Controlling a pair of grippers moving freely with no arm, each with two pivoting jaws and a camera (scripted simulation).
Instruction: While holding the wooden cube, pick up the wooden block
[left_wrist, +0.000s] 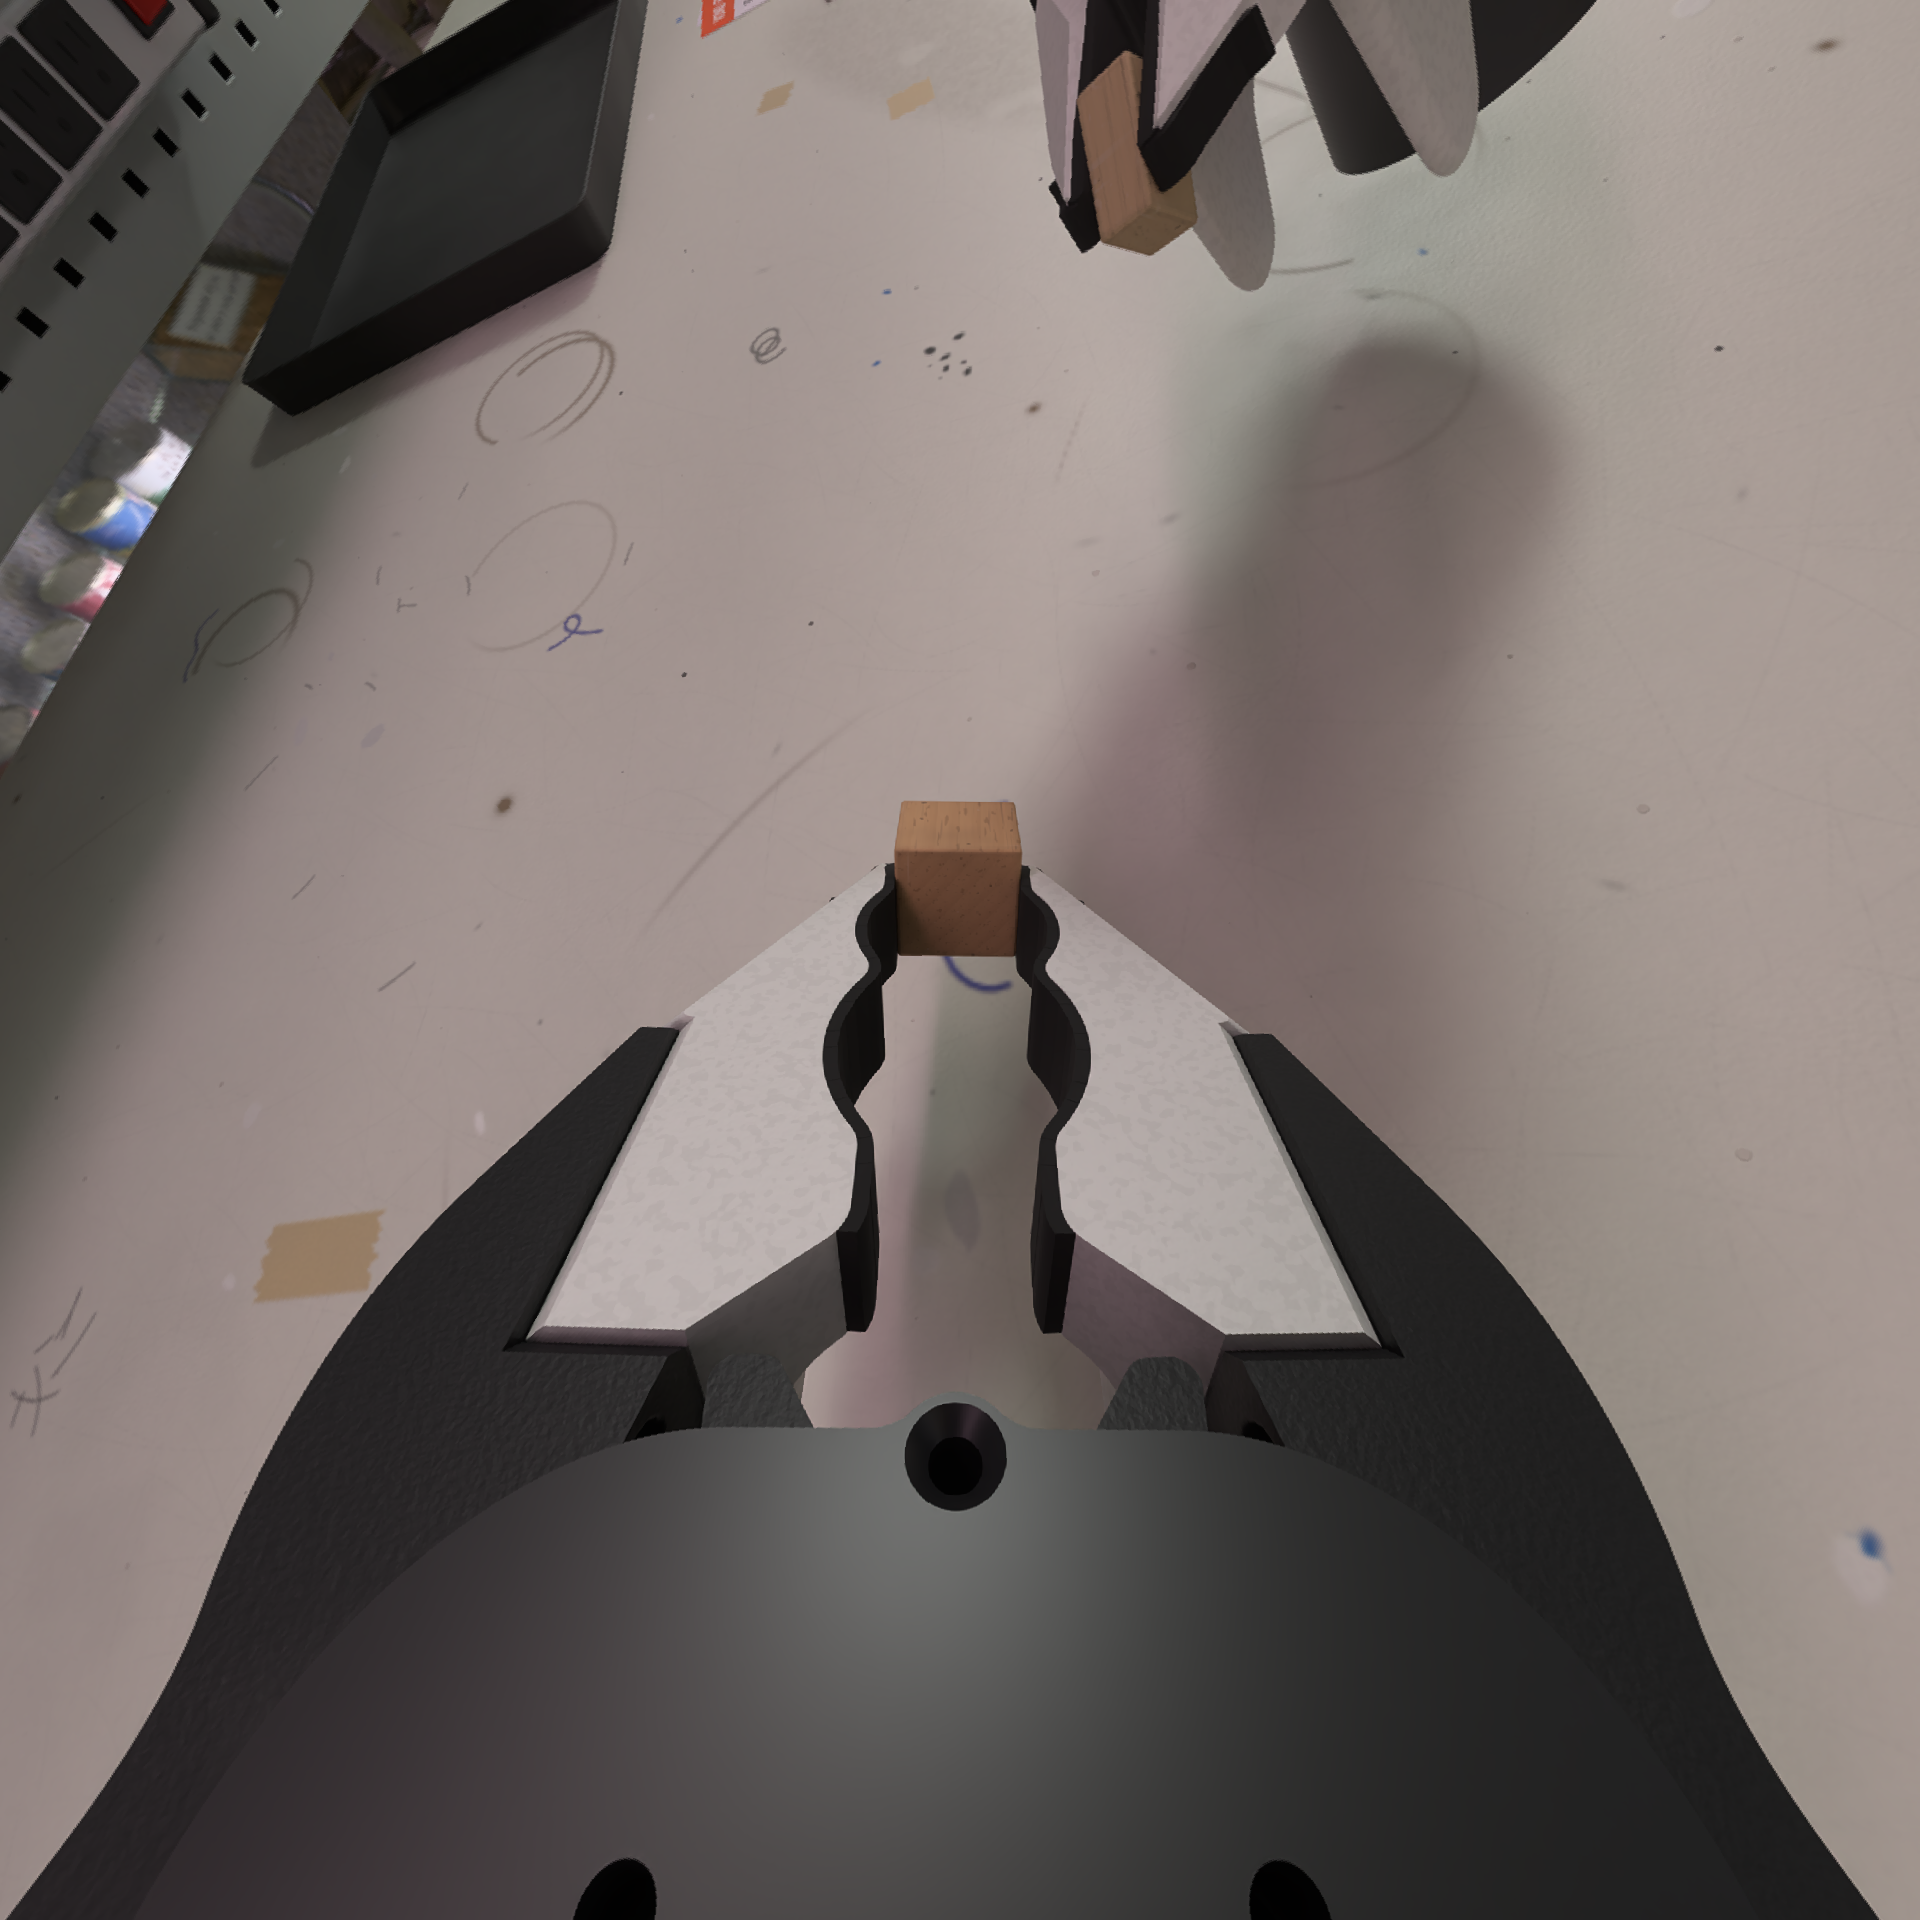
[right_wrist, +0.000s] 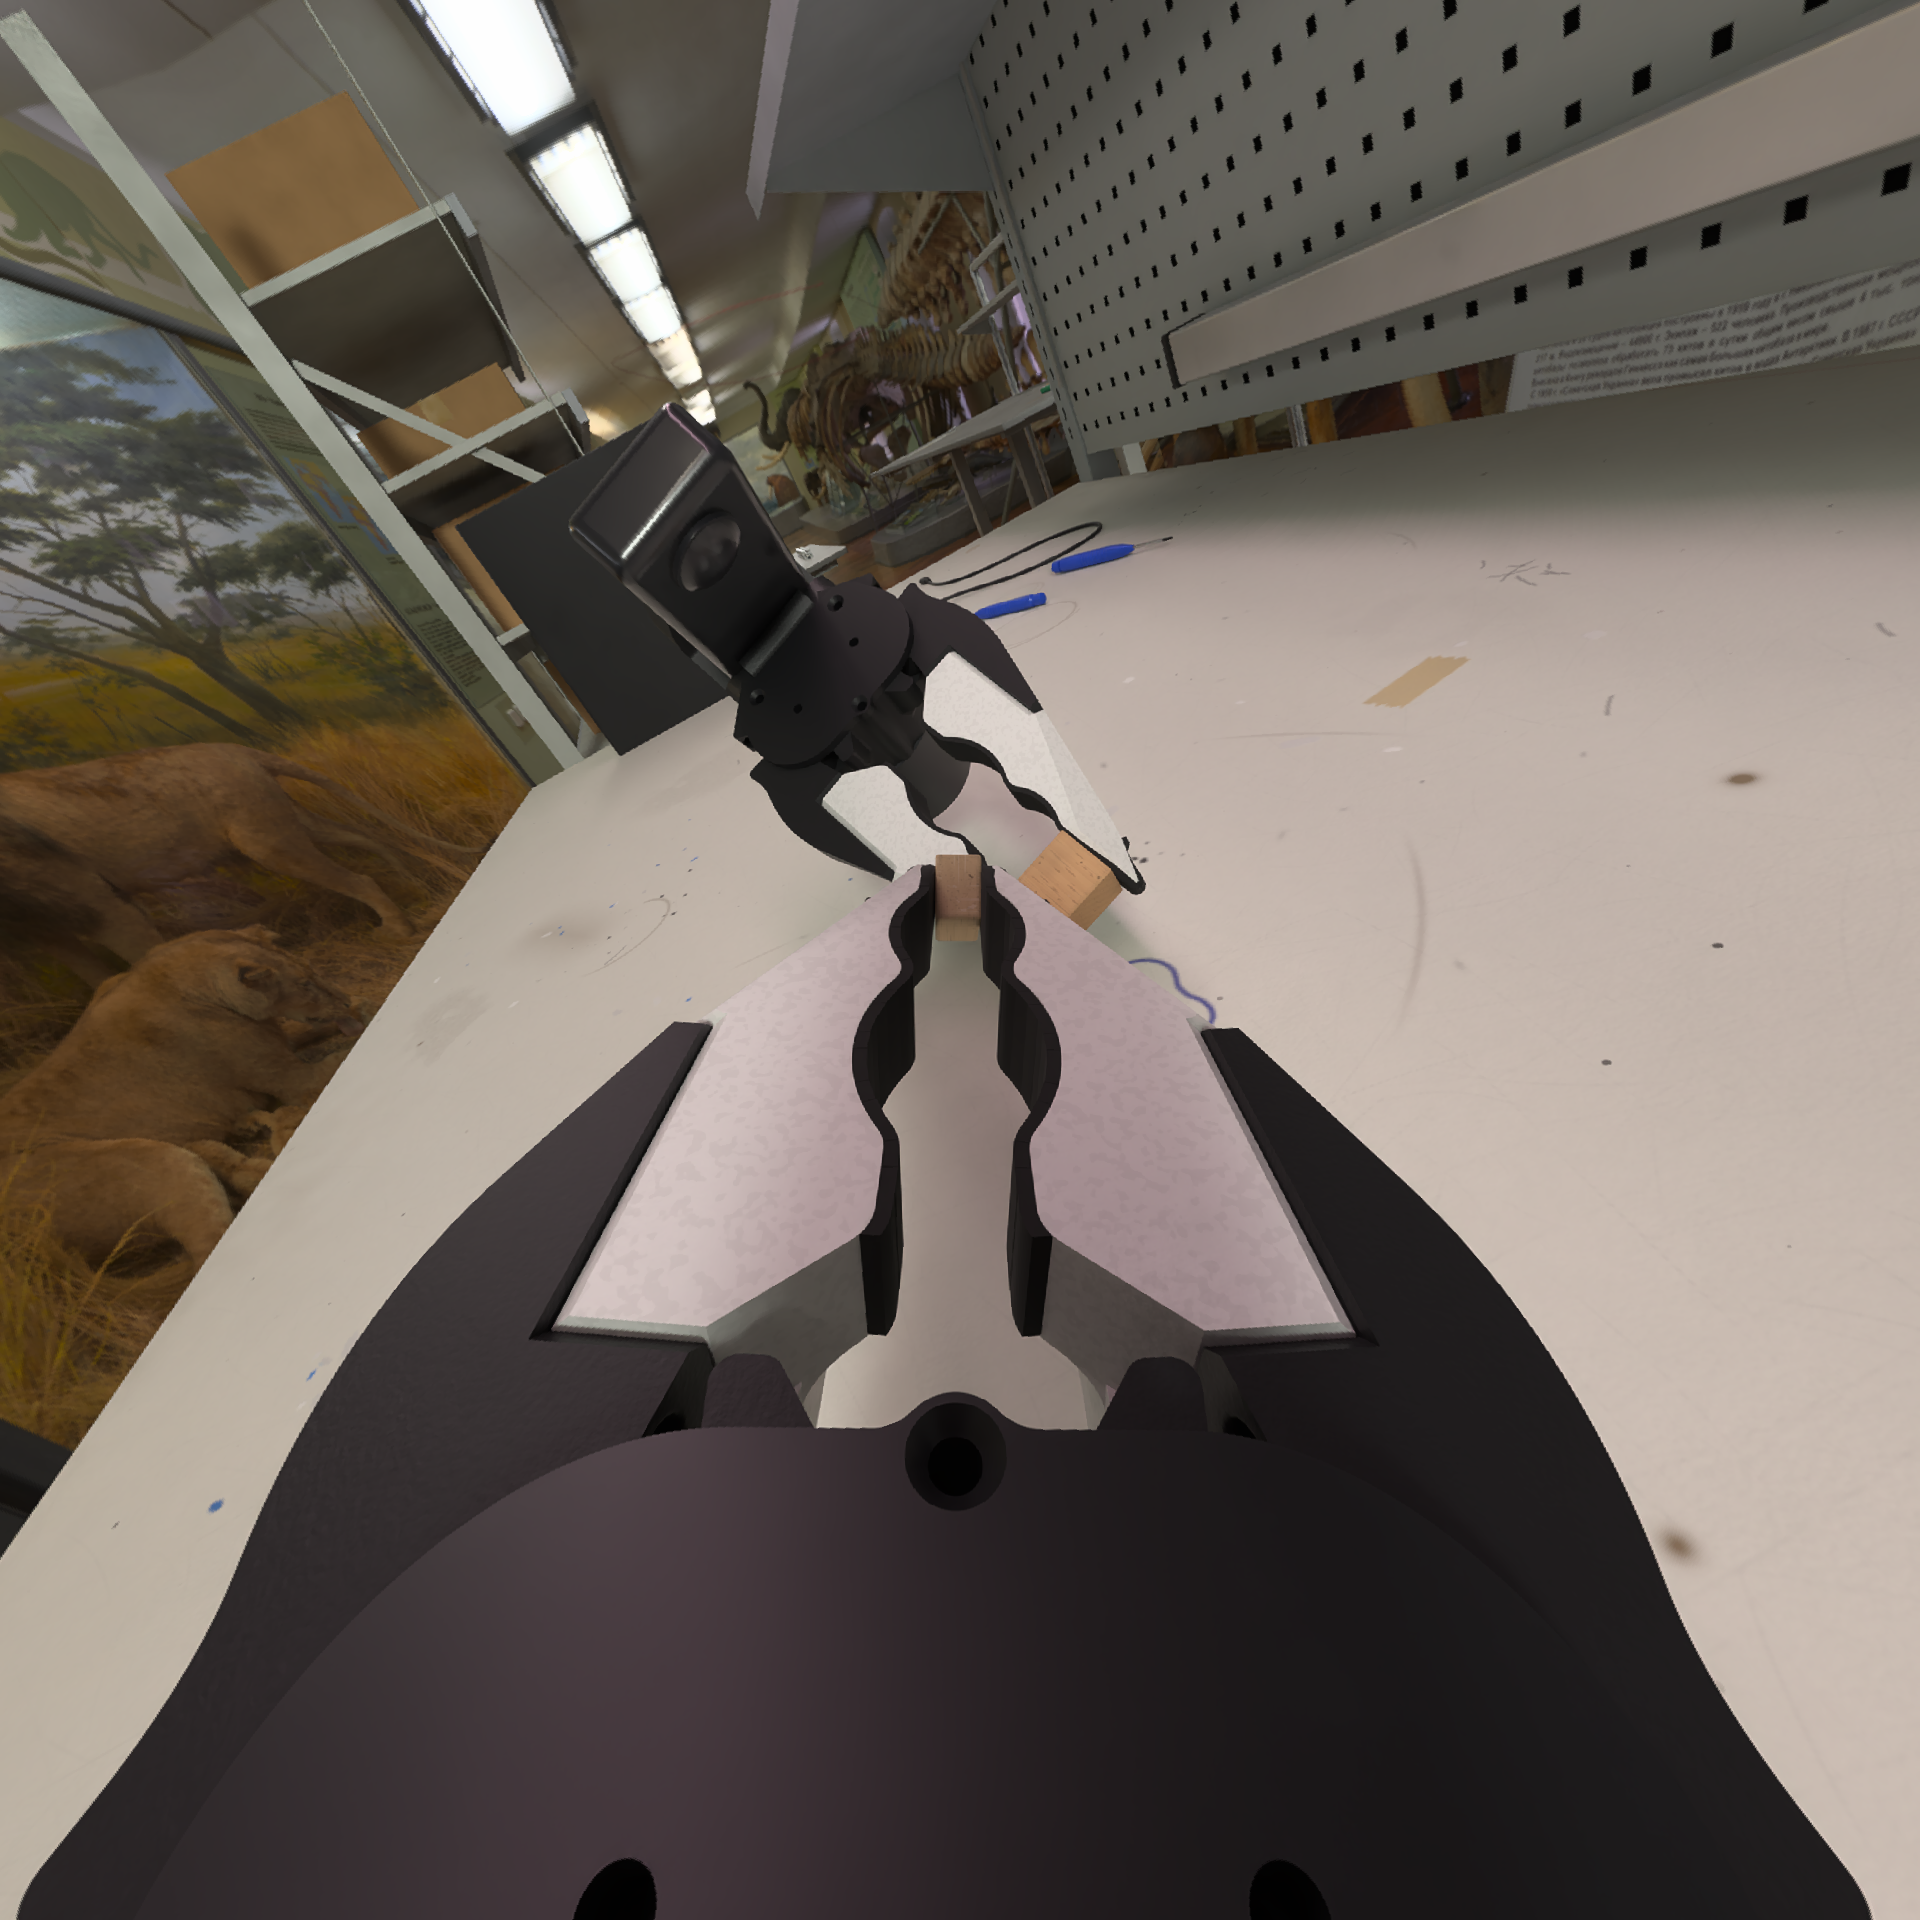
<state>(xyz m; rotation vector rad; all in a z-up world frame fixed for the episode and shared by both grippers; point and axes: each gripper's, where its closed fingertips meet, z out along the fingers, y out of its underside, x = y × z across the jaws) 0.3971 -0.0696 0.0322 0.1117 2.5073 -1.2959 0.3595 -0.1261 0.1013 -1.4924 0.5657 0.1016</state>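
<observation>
The left gripper (left_wrist: 956, 883) has its jaws closed narrow on the wooden cube (left_wrist: 956, 878), gripped at the very tips above the pale surface (left_wrist: 1558, 935). The right gripper (right_wrist: 958, 899) pinches the wooden block (right_wrist: 958, 899) at its tips too (the block looks longer than the cube in the left wrist view), and seems clear of the surface. Judged from this, both of the 2 pieces are held; next, lifting steadily without loosening either grip.
</observation>
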